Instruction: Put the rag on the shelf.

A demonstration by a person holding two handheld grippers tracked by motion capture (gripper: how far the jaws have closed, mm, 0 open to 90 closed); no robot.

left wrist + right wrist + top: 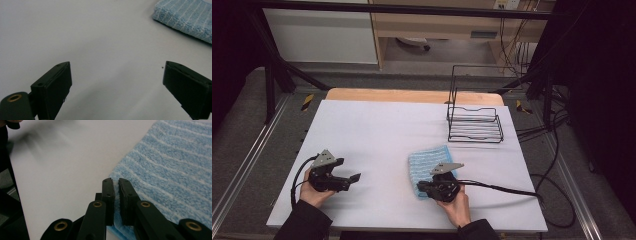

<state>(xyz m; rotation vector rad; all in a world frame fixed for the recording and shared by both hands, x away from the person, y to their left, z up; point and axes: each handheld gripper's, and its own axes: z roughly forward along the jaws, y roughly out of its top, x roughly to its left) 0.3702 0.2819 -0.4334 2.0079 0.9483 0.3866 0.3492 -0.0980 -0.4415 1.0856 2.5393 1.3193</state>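
The right gripper (116, 182) had its jaws clamped on the near edge of the blue striped towel (170, 170). The left gripper (116, 82), jaws apart over bare desk (377, 125), sat well left; a wire rack (475, 125) stood beyond. No writing was readable.

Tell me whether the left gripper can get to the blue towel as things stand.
Probably yes. The left gripper stands open over bare white table cover, with nothing between it and the blue towel. The right gripper is shut on the towel's near edge, leaving the rest free.
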